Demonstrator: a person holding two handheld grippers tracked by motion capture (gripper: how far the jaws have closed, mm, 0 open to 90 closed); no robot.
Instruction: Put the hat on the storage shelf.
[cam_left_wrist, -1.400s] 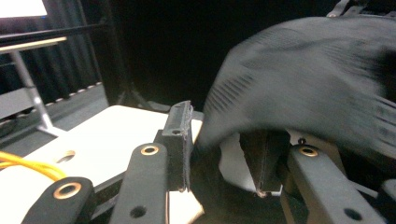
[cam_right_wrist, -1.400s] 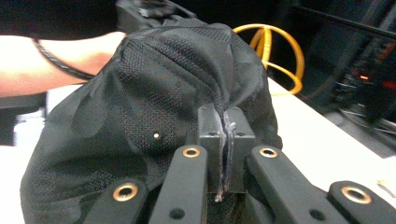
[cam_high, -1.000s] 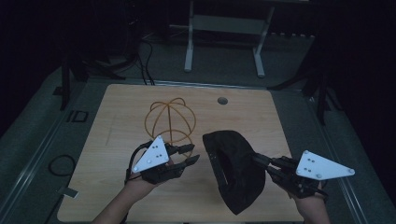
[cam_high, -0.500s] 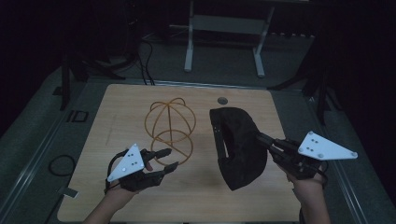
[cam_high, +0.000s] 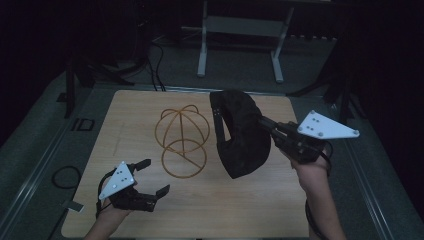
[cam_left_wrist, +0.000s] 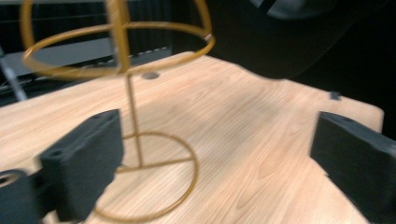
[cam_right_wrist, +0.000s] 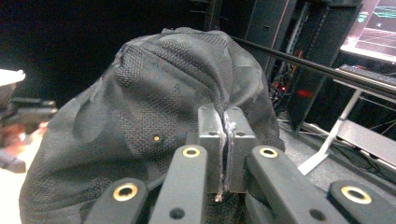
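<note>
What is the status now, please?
Right gripper shut on black cap, lifted beside wire stand. Left gripper just opened, empty, near table front. Nothing in the way.

Light wood-grain table (cam_high: 280, 210), rounded corners, dark surround. Gold wire stand (cam_high: 182, 140) sits upright on it near centre, ring base flat on the top. Small round dark spot (cam_high: 239, 106) at the far edge, probably a cable hole.

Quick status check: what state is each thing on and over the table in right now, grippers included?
black cap: lifted off the table, pinched at its edge by the right gripper.
wire hat stand: upright on the table, bare, touched by nothing.
left gripper: jaws just opened wide, nothing between them, low near the table's front edge.
right gripper: shut on the cap's fabric.
table: bears the stand.
</note>
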